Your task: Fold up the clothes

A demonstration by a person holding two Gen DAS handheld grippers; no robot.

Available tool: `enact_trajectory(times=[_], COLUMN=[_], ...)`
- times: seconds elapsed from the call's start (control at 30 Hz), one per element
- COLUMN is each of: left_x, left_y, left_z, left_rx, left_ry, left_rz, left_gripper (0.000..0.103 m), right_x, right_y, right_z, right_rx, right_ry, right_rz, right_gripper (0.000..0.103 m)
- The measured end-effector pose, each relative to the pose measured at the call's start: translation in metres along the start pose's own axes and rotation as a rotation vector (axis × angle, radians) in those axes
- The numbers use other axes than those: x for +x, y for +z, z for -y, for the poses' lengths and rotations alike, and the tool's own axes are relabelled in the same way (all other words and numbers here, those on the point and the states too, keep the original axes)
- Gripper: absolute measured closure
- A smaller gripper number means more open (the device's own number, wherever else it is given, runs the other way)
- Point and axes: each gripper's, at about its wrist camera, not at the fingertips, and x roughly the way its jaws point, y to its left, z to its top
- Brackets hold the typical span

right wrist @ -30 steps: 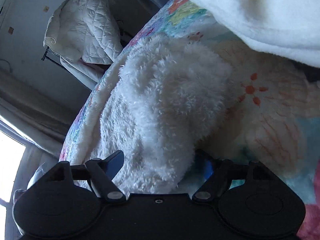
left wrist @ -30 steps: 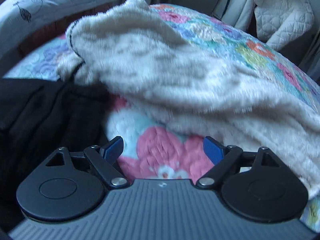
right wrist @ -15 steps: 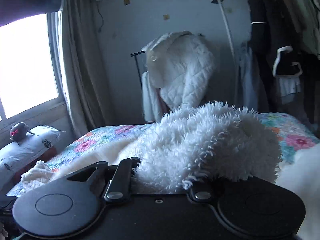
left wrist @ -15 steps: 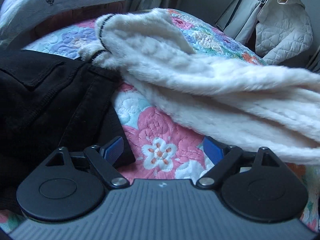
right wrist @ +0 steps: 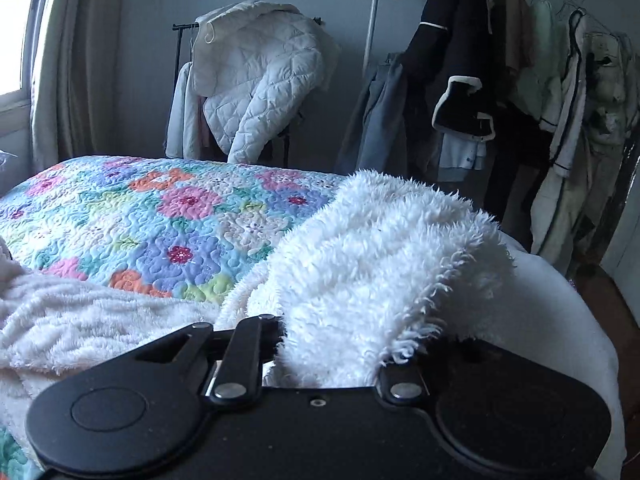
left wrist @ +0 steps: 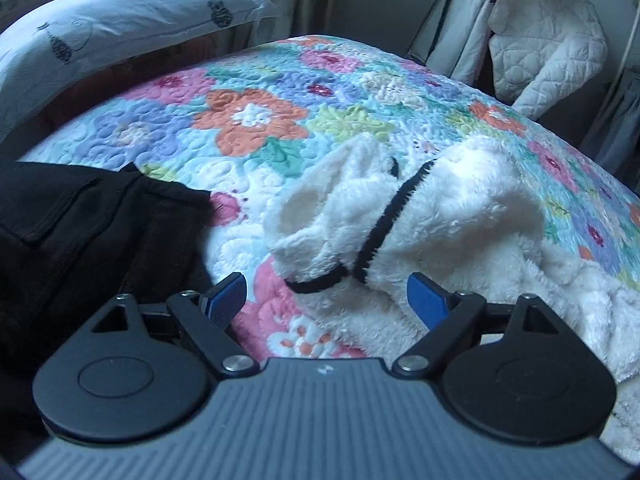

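The white fleece garment (left wrist: pixel 460 224) lies crumpled on the bed's flowered quilt (left wrist: pixel 248 120), its black-trimmed edge toward the left gripper (left wrist: pixel 326 294). That gripper's blue fingers (left wrist: pixel 226 294) are spread wide and released, hovering over the quilt and the fleece edge, pressing on nothing. A black garment (left wrist: pixel 80 232) lies at the left of the quilt. The right gripper (right wrist: pixel 328 354) clenches a fold of the fleece, which rises from between its fingers, opening slightly. A quilted jacket (right wrist: pixel 260 76) hangs on a rack behind the bed.
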Motion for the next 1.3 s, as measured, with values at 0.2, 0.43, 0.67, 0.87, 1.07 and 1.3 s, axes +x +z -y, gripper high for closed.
enact_trajectory(times=[0.2,0.43,0.67,0.87,1.07,1.3], left_x=[0.003,0.077,0.05,0.095,0.052,0.025], left_y=[0.02,0.054,0.125,0.135,0.11,0.075], left_z=[0.022,0.061,0.011,0.008,0.005,-0.001], left_rx=[0.117,0.255,-0.18,-0.212,-0.027,0.134], left_ry=[-0.031,-0.251,-0.266,0.028,-0.03,-0.084], left_rz=[0.148,-0.046,0.142,-0.001,0.032,0.035], left_gripper=[0.007,0.093,0.089,0.041,0.011,0.006], right_x=[-0.007,-0.006,-0.011,-0.007,-0.063,-0.113], right_y=[-0.01,-0.01,-0.016,-0.018,-0.017,0.006], right_z=[-0.008,-0.01,0.007,-0.008,-0.019,-0.08], right_rx=[-0.054,-0.064,-0.038,-0.136,-0.089,-0.211], right_ry=[-0.004,0.008,0.024,0.003,-0.034,0.019], right_rz=[-0.015,-0.015,-0.016,-0.058,-0.169,-0.022], right_gripper=[0.084,0.083,0.085,0.084,0.067,0.059])
